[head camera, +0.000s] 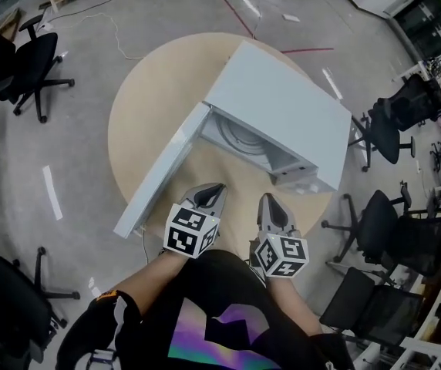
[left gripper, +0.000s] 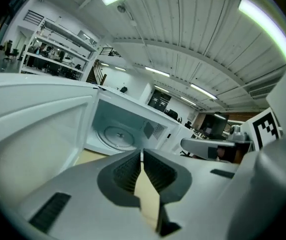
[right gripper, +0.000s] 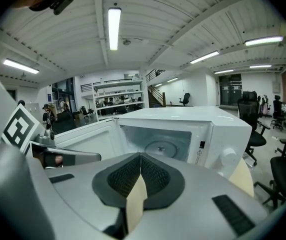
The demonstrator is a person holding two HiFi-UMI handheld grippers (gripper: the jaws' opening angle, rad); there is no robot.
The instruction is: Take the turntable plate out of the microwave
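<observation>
A white microwave (head camera: 282, 110) stands on a round wooden table (head camera: 139, 118), its door (head camera: 159, 172) swung wide open to the left. The glass turntable plate (head camera: 240, 137) lies flat inside the cavity, also seen in the left gripper view as the plate (left gripper: 115, 135) and in the right gripper view as the plate (right gripper: 161, 147). My left gripper (head camera: 214, 186) is shut and empty, in front of the opening near the door. My right gripper (head camera: 269, 199) is shut and empty too, just short of the microwave's front. Both hover above the table's near edge, clear of the plate.
Black office chairs (head camera: 39, 64) stand on the grey floor at the left, and more chairs (head camera: 386, 226) crowd the right side. The open door blocks the table's left front. A power cord (head camera: 139, 241) hangs off the table's near edge.
</observation>
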